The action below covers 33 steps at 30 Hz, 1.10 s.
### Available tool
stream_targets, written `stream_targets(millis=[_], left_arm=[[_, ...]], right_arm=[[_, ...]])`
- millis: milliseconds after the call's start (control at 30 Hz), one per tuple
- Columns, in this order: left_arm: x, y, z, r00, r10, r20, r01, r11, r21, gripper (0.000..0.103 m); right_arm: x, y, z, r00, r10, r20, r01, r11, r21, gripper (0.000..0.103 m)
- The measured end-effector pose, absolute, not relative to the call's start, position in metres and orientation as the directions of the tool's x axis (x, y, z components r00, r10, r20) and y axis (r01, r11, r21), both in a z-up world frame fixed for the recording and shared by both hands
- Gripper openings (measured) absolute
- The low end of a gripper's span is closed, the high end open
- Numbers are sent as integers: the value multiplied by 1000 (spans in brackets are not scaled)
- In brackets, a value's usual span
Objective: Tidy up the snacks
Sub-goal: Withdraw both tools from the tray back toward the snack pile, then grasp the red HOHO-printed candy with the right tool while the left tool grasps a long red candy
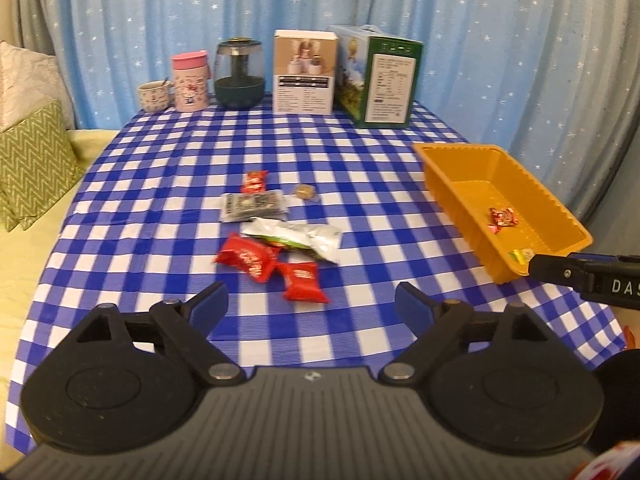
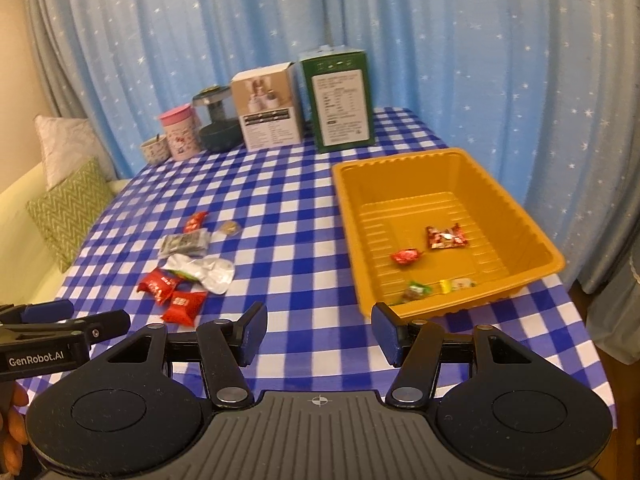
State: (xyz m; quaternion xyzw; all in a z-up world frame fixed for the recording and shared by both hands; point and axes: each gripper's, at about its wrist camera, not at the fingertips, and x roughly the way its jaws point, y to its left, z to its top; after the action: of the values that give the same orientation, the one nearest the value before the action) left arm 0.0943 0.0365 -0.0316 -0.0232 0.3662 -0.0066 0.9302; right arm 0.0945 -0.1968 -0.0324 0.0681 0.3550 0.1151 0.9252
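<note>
Loose snacks lie mid-table: two red packets (image 1: 276, 266) (image 2: 172, 296), a silver-green pouch (image 1: 300, 238) (image 2: 204, 272), a dark packet (image 1: 254, 206) (image 2: 184, 243), a small red candy (image 1: 254, 182) (image 2: 196, 220) and a round gold sweet (image 1: 305, 191) (image 2: 230, 228). An orange tray (image 1: 452, 184) (image 2: 348, 216) on the right holds several candies (image 2: 446, 237). My left gripper (image 1: 312, 306) is open and empty, just short of the red packets. My right gripper (image 2: 320, 332) is open and empty, near the tray's front-left corner.
At the table's back stand a small cup (image 1: 154, 96), a pink canister (image 1: 191, 80), a dark glass jar (image 1: 239, 76), a white box (image 1: 304, 72) and a green box (image 1: 380, 80). Blue curtain behind. Cushions (image 1: 32, 160) lie on a sofa at left.
</note>
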Motion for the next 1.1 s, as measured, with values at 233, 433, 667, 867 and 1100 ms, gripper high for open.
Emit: stream_targets(millis=[233,433,667,867,1100], left_arm=[[100,67,-32,727,19,-686,-49,998,-25,92],[111,90,-34,719,44,-694,-68,998,-6,92],[127,109,-41,715,29,-699,-44,999,-4,93],[144,121,-52,703,28,-710,-28,1000,11,93],[162,133,-71,685,17,-729,-18,1000,7,93]], right_arm=[[104,-170,-37,703,297,-646,-215,955,204,63],[115,-145,-42,688,323,-650,-249,946,207,64],[131,-116,-52,669,357,-652,-289,933,214,64],[146,-92,-66,645,384,-661,-315,921,227,64],[163,-68,-83,617,395,-681,-331,915,232,64]])
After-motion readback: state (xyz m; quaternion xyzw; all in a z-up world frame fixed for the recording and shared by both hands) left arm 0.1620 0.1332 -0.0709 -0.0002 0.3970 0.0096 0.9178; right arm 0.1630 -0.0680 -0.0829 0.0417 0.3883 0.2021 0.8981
